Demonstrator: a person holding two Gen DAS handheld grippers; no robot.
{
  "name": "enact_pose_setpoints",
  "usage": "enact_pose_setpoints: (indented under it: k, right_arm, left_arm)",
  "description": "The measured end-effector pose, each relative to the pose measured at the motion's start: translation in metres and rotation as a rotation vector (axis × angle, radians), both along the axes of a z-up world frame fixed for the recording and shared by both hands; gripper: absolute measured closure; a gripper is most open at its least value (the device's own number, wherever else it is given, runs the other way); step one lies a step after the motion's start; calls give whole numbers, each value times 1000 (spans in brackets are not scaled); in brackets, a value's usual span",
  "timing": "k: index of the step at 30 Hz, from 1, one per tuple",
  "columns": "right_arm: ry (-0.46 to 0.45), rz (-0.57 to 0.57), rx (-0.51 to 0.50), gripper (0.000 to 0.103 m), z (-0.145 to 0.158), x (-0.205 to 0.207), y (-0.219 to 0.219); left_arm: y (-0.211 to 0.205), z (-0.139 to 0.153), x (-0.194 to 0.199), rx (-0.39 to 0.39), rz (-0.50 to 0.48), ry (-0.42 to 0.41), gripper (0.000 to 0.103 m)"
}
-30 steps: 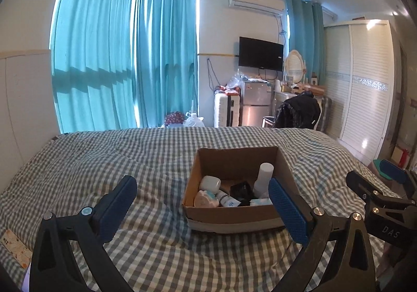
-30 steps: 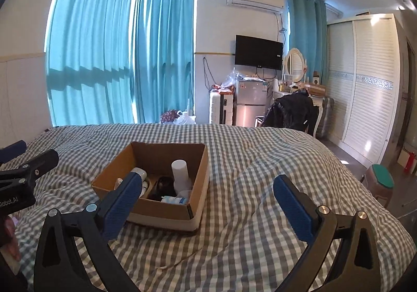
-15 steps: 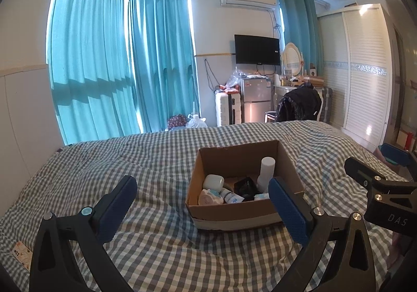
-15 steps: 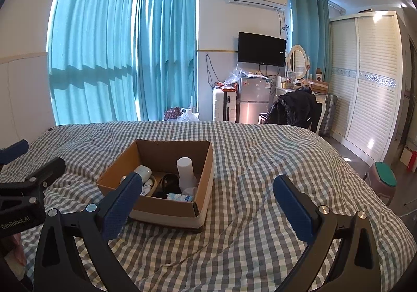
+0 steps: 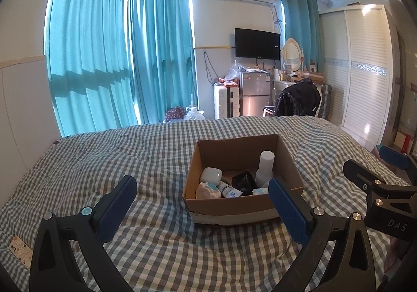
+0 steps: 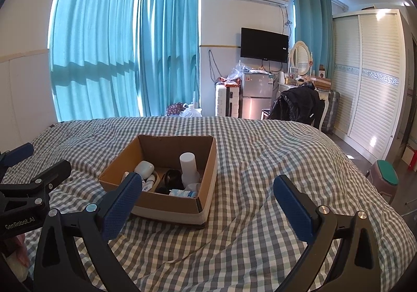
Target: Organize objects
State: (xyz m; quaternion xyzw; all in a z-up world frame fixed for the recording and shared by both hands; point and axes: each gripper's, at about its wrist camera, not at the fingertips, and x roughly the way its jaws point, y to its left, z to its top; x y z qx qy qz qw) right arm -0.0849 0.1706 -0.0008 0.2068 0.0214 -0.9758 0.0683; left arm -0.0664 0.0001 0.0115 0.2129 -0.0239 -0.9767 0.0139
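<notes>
Nearest to me, my left gripper hangs over the checked bedspread with its blue-padded fingers spread wide and nothing between them. My right gripper is the same: jaws wide apart, empty, above the bedspread. In the left view I see the right gripper at the right edge, and in the right view the left one sits at the left edge.

Just beyond the fingertips is an open cardboard box resting on the bed. From the left camera it lies ahead and a little to the right, its near right corner behind my right-hand finger pad; from the right camera it lies ahead and to the left. Inside it I can make out a tall white bottle standing upright toward the far right side, a small white rounded case on the left, a black item in the middle, and a few small white containers with blue labels along the near wall; I cannot read them.

Farther off, past the foot of the bed, stand a small fridge, a white suitcase, a chair draped with a black jacket, a wall television, teal curtains and a white wardrobe.
</notes>
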Motion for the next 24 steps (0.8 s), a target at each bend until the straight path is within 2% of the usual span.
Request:
enact_pose_setpoints:
  k: [24]
  right_arm:
    - [-6, 5, 10, 2, -3, 3, -9]
  left_arm:
    - [-10, -1, 4, 29, 29, -8, 0]
